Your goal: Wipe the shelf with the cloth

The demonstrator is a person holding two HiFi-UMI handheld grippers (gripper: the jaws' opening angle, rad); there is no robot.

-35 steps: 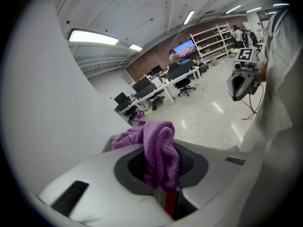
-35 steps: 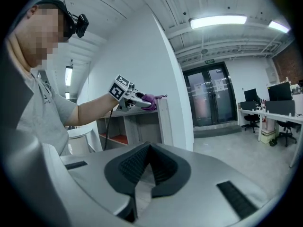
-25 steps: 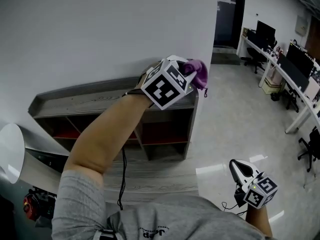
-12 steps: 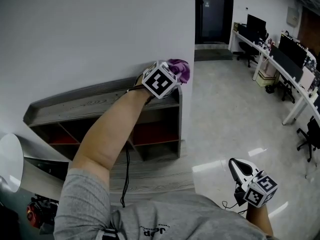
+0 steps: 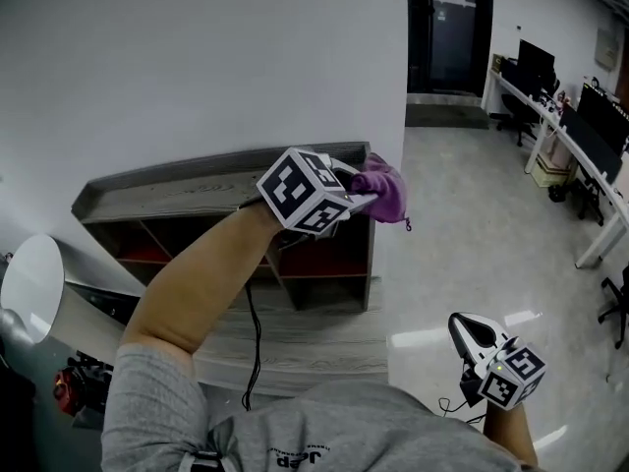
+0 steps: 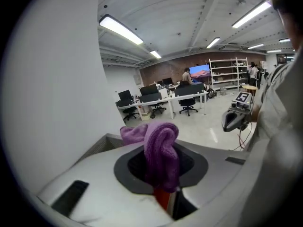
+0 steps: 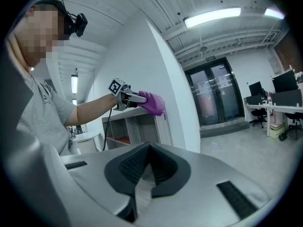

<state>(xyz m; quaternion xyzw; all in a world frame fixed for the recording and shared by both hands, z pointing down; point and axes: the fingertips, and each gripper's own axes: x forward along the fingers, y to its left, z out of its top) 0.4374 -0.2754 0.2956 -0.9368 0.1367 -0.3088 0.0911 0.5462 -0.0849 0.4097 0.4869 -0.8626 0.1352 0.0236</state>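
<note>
A purple cloth [image 5: 383, 190] is bunched in my left gripper [image 5: 366, 187], which is shut on it. Gripper and cloth hang in the air just off the right end of the grey wooden shelf [image 5: 167, 190], about level with its top board. The left gripper view shows the cloth [image 6: 158, 145] draped over the closed jaws of that gripper [image 6: 161, 169]. From the right gripper view, the cloth [image 7: 152, 103] sits beside the shelf [image 7: 132, 126]. My right gripper [image 5: 477, 337] is low at the right, far from the shelf, shut on nothing.
The shelf stands against a white wall, with open compartments below. A black cable [image 5: 251, 332] trails down in front of it. A round white tabletop [image 5: 25, 288] is at the left. Desks with monitors and chairs [image 5: 580, 116] line the right side; a dark door [image 5: 452, 28] is behind.
My left gripper has drawn the cloth off the top board's right end, toward me and slightly lower. The right gripper has stayed put.
</note>
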